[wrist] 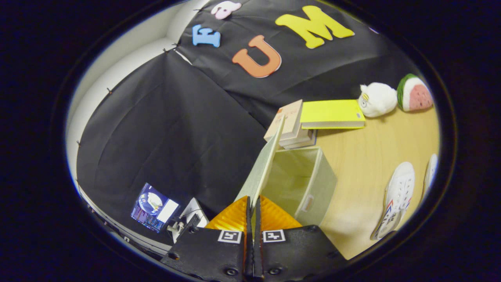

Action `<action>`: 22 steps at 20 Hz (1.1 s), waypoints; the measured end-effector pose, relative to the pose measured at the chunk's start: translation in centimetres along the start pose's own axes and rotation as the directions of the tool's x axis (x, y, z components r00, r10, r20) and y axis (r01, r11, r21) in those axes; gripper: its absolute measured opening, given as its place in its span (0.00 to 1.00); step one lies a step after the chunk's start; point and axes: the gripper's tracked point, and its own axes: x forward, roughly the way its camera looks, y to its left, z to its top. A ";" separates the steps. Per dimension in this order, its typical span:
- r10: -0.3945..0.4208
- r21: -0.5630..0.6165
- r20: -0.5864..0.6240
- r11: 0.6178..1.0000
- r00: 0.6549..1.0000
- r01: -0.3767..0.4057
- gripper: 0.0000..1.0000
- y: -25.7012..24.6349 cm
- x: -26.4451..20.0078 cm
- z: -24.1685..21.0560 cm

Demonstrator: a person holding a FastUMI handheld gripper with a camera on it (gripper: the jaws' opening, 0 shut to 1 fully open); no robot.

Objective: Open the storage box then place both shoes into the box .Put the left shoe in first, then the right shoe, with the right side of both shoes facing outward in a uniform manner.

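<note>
The hand-held gripper [251,203] is clamped on the raised lid [263,164] of the pale-green storage box [309,184].

Staged recording booth, not real home. My view: black cloth wall [164,129] pinned over white panel [117,66], light wooden tabletop [368,164] dressed with household props: stacked books [297,125], white plush toy [377,100], watermelon plush [415,93], fabric storage box [309,184], white sneakers [397,197]. Lit screen [154,207] sits at wall's foot beside my fingers.
</note>
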 end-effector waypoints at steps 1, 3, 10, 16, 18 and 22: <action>0.005 -0.020 0.015 1.000 1.000 -0.005 0.06 1.7 0.3 1.0; 0.022 -0.049 0.027 0.999 0.999 -0.021 0.06 5.1 1.6 2.1; 0.038 -0.197 -0.015 0.980 0.999 -0.040 0.09 14.1 8.9 1.5; 0.007 -0.234 -0.038 0.972 0.999 -0.016 0.16 16.3 14.1 0.1; -0.023 -0.284 -0.023 0.959 0.999 0.015 0.30 16.4 14.7 -0.2; -0.085 -0.392 0.057 0.914 0.995 0.100 0.69 16.2 14.1 0.5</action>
